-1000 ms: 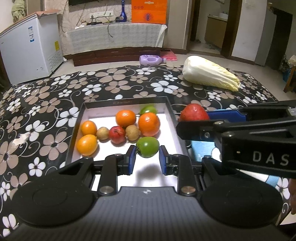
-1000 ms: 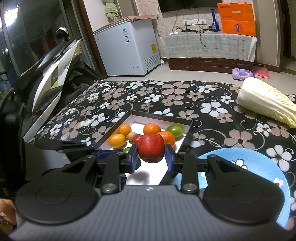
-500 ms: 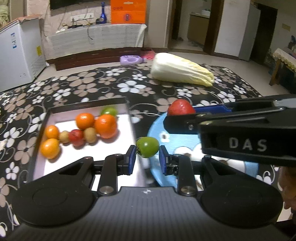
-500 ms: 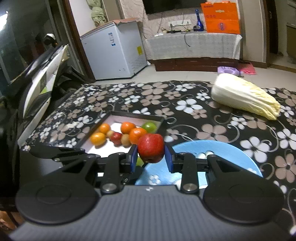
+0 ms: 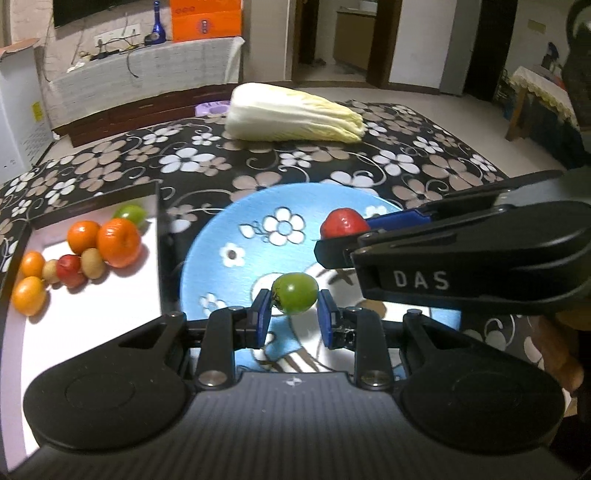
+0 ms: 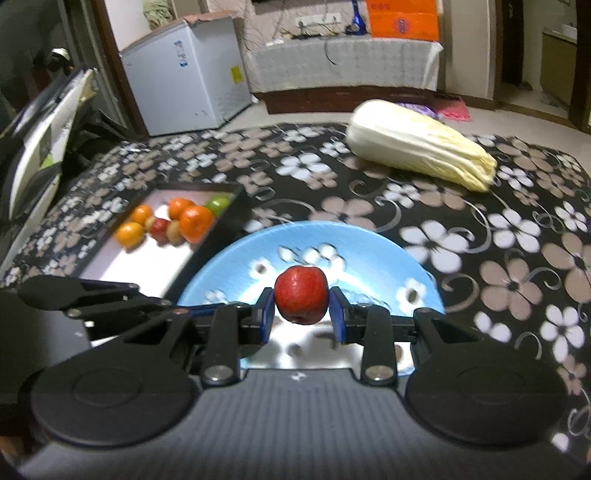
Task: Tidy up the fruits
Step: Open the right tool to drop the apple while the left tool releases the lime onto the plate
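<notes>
The left tool [image 5: 294, 317] clamps a small green fruit [image 5: 295, 291] and the right tool [image 6: 301, 316] a red fruit [image 6: 301, 294] — both above the blue plate [image 5: 258, 206]. Light, smooth, round, bruisable — pinch across the middle, gently.

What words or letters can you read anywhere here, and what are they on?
"DAS": white letters on the side of the right gripper, seen in the left wrist view.
Stickers on the white freezer: too small to read.
Print on the orange box: too blurred to read.
Nothing else readable.
</notes>
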The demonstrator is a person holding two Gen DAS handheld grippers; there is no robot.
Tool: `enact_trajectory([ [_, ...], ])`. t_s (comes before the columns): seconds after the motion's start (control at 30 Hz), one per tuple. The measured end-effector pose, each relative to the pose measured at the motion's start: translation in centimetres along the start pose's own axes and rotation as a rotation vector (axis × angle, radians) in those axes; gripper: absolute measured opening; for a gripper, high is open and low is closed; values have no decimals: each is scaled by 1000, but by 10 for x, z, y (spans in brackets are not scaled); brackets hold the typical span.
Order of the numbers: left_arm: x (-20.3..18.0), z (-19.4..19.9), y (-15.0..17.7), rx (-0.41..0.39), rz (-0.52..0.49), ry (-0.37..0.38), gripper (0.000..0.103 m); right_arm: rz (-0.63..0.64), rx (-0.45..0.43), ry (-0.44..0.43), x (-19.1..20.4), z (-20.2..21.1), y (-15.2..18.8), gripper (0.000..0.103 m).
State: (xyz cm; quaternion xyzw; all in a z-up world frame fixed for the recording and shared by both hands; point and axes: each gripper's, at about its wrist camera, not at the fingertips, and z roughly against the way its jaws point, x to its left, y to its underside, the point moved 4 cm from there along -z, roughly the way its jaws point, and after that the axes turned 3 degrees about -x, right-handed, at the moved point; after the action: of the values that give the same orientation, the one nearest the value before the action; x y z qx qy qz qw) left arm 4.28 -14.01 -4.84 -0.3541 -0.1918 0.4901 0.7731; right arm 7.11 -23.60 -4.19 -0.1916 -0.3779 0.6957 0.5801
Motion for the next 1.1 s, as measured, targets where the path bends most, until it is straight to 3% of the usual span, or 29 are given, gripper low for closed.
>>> enact_trajectory([
  [0.57,-15,-10,7,23,-36,44,33,15,62,75,-11,-11,12,36],
  [0.7,-13,-8,6,18,-27,39,34,1,55,86,-14,-9,11,36],
  [0.77,-11,-6,4,10,-21,46,44,-5,52,85,-15,-9,11,38],
  [0.83,-11,-3,4,-1,-23,43,49,-7,45,88,-15,-8,10,46],
  [1.1,-2,7,1,-25,-7,35,49,-23,-38,65,-6,3,-1,48],
])
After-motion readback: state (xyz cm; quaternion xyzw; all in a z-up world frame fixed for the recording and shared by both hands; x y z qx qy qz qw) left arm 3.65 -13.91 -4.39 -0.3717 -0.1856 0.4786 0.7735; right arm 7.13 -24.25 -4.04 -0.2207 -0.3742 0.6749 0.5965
